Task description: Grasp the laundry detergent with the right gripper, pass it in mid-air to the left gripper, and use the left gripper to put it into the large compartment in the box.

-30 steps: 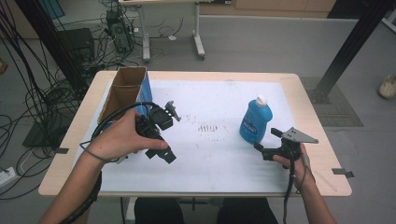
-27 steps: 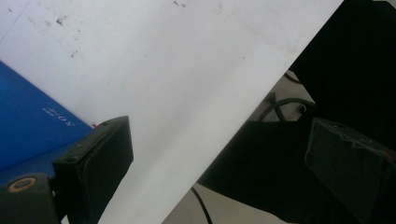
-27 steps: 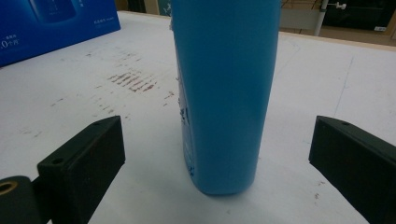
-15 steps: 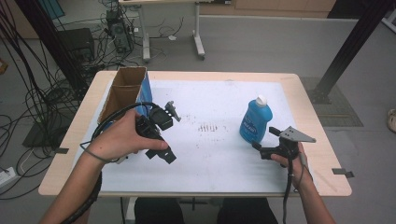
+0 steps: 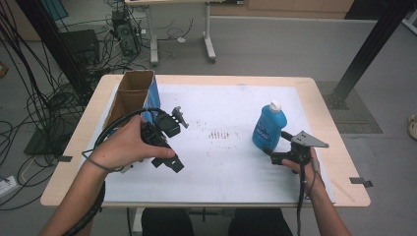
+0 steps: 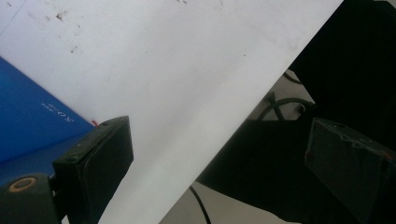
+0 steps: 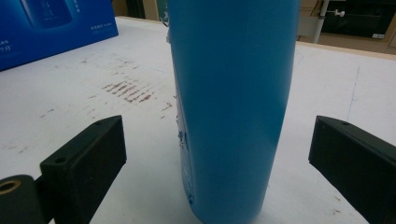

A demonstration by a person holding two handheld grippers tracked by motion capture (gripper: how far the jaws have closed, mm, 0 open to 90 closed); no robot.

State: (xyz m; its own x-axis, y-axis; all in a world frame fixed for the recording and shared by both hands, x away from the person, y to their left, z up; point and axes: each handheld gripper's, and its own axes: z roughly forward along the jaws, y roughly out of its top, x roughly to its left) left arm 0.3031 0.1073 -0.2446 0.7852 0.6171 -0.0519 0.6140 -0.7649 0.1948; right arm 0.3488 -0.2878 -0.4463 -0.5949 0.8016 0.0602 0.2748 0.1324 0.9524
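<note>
While the blue bottle point(image 7: 233, 107) stands upright on the worktop point(image 5: 236, 167), the right claw point(image 7: 217, 154) sits wide around it, not touching; left claw point(image 6: 219, 163) gapes wide too, near the box point(image 5: 132, 93).

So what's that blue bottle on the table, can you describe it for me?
The blue bottle looks like smooth plastic, with a white cap and a body that narrows toward the top. It stands upright on the white table cover, toward the person's right side. The right gripper is beside its base, jaws open, one on each side of the bottle, with a gap both sides; nothing grips it yet. Faint print runs down its side.
</note>
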